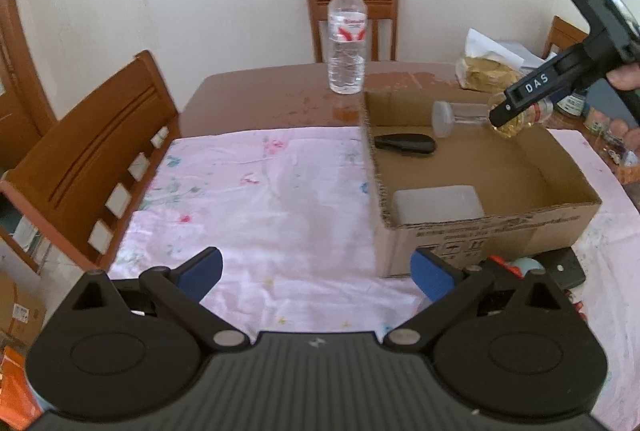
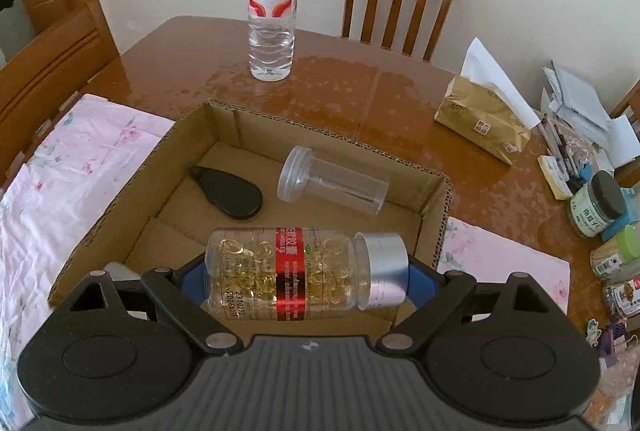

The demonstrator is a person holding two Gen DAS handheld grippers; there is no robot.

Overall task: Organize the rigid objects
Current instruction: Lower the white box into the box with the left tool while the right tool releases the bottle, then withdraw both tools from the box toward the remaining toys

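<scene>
Capsule bottle (image 2: 288, 273): rigid clear plastic, light, slick; held end-to-end, base and cap, in right tool (image 2: 306, 277), above cardboard box (image 2: 434, 227). Left tool (image 1: 316, 273) released, empty, beside box.

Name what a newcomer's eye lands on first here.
The capsule bottle, lying sideways, clamped end to end in the right gripper above the cardboard box. Next, the water bottle standing upright on the bare wooden table beyond the box.
</scene>
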